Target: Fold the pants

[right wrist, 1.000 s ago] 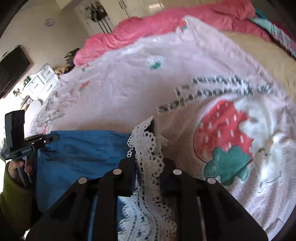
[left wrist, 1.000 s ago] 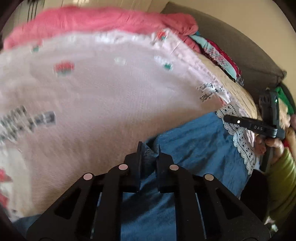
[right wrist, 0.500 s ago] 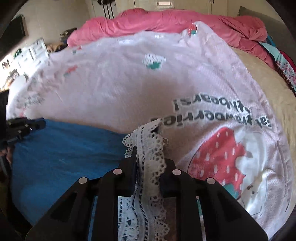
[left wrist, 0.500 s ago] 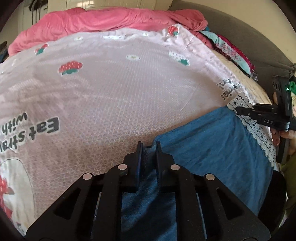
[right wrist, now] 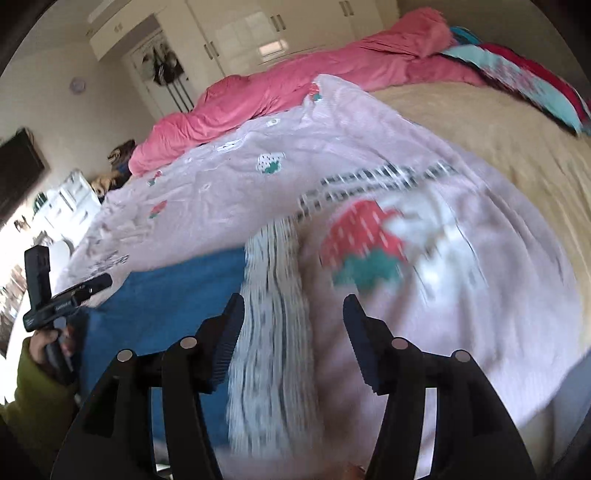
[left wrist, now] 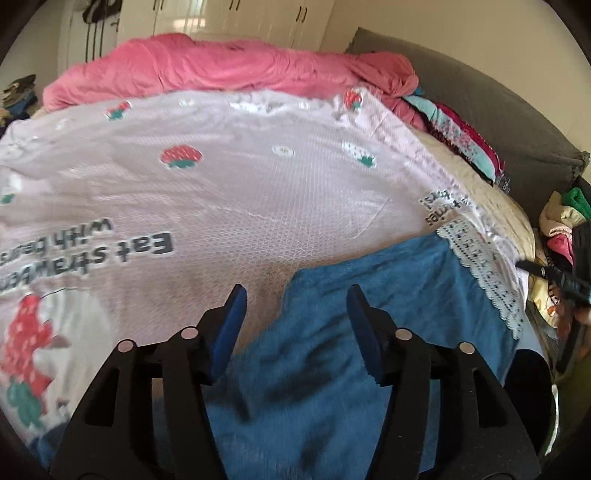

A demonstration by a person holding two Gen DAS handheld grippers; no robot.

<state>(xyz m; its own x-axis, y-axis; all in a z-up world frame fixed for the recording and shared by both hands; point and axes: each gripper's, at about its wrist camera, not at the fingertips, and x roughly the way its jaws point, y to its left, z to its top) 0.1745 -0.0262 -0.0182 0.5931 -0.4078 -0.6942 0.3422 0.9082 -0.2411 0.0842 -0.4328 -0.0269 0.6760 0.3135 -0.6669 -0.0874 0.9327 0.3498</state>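
The blue pants [left wrist: 388, 306] lie flat on the pink strawberry blanket [left wrist: 221, 192] at the bed's near edge, with a white lace hem [left wrist: 484, 273] at their right end. My left gripper [left wrist: 295, 295] is open and empty just above the pants' left corner. My right gripper [right wrist: 293, 304] is open and empty above the lace hem [right wrist: 273, 295], which is blurred; the blue cloth [right wrist: 166, 306] spreads to its left. Each gripper shows at the edge of the other's view: the right one [left wrist: 554, 277] and the left one [right wrist: 70, 295].
A rolled pink duvet [left wrist: 229, 66] lies along the far side of the bed. Folded colourful clothes [left wrist: 461, 136] are stacked by the grey headboard [left wrist: 480, 99]. A pile of clothes [left wrist: 565, 214] sits at the right. White wardrobes [right wrist: 258, 33] stand behind.
Both grippers have opened and let go of the pants: the left released the blue corner, the right released the lace hem. The pants now lie flat on the blanket.
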